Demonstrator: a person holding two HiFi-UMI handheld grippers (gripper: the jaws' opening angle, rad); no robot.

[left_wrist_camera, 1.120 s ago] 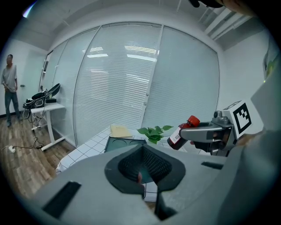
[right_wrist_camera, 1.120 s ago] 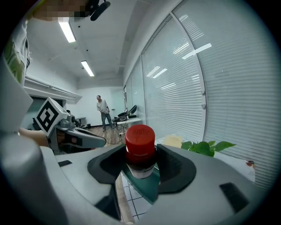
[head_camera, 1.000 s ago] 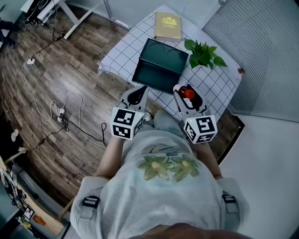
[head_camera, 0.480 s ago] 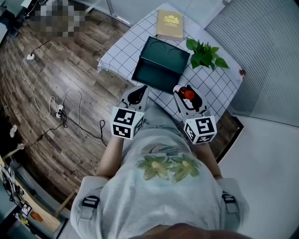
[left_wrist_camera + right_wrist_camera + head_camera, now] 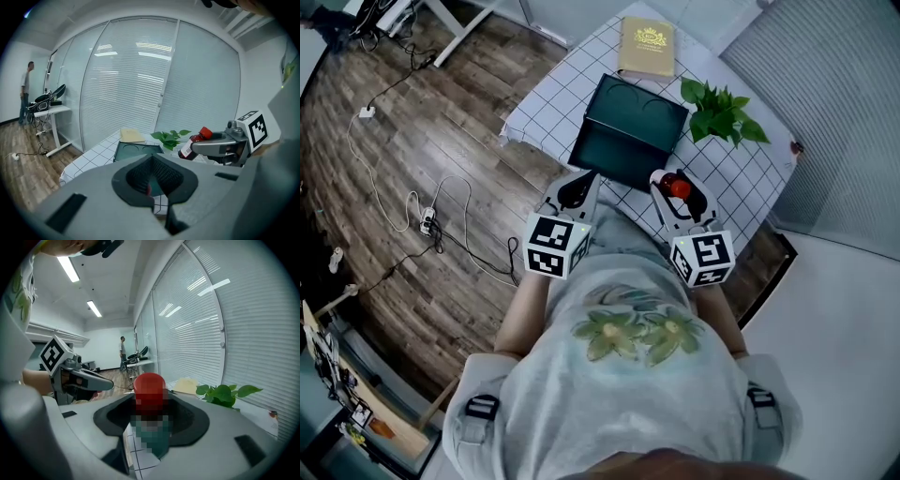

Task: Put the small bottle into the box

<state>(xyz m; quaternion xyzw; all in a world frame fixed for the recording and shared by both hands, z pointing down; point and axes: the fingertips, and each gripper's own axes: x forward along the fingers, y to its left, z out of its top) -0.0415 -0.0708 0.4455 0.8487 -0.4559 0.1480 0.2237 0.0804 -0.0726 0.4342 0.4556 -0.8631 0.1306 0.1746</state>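
Clamping the red-capped small bottle (image 5: pixel 150 389) in the right gripper (image 5: pixel 677 195) just near of the open box (image 5: pixel 633 131) on the bench (image 5: pixel 741 173), presumably ready for carrying it over and in, left gripper (image 5: pixel 574 192) idle alongside, seemingly pinched shut on nothing.

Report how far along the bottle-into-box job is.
Done: the small bottle is picked up, with the right gripper shut on it. In hand: it hangs over the near edge of the table, just short of the open box. Left: carry it over the box and set it inside; the box looks empty. The left gripper is shut on nothing.
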